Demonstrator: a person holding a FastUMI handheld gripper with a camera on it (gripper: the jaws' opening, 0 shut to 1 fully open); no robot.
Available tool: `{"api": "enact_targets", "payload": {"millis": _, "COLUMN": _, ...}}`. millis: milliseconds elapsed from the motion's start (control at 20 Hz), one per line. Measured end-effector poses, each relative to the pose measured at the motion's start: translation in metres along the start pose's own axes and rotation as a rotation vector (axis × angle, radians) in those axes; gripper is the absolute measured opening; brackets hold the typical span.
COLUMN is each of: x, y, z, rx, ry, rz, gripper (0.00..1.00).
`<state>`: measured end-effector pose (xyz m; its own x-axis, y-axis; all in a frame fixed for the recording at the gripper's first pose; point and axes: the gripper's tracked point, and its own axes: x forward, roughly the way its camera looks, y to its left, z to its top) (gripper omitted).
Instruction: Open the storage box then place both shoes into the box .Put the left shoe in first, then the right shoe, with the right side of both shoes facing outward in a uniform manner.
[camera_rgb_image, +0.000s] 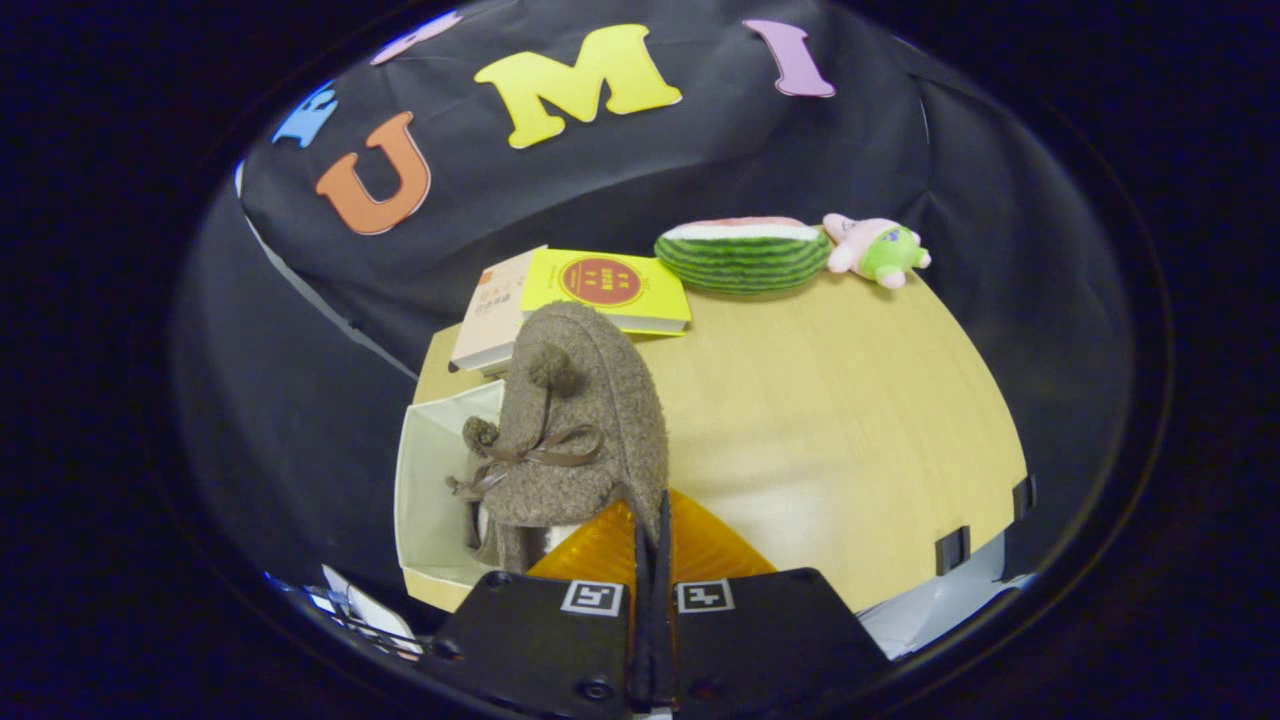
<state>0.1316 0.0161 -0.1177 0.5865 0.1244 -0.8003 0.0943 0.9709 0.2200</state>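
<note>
Your gripper (655, 510) has its orange fingers (600, 550) pressed together on the edge of the brown felt shoe (580, 420), which rises just ahead of them, with a bow and two pompoms on its side. The white storage box (425, 480) stands open, behind the shoe and left of the fingers, on the wooden table (850, 430). Far beyond the fingers lie a yellow book (610, 285), a watermelon toy (745, 255) and a pink plush toy (875, 248).

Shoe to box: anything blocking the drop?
Nothing visible does. The jaws of the gripper are closed on the brown shoe, which hangs over the open white box. I can't see any lid.
</note>
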Motion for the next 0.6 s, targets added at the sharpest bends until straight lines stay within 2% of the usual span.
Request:
{"api": "enact_targets", "payload": {"millis": 150, "x": 0.008, "y": 0.040, "z": -0.002, "rx": 0.000, "ry": -0.020, "rz": 0.020, "gripper": 0.06}}
{"api": "enact_targets", "payload": {"millis": 400, "x": 0.035, "y": 0.112, "z": -0.015, "rx": 0.007, "ry": 0.007, "rz": 0.107, "gripper": 0.06}}
{"api": "enact_targets", "payload": {"millis": 600, "x": 0.055, "y": 0.144, "z": -0.021, "rx": 0.021, "ry": -0.044, "rz": 0.126, "gripper": 0.06}}
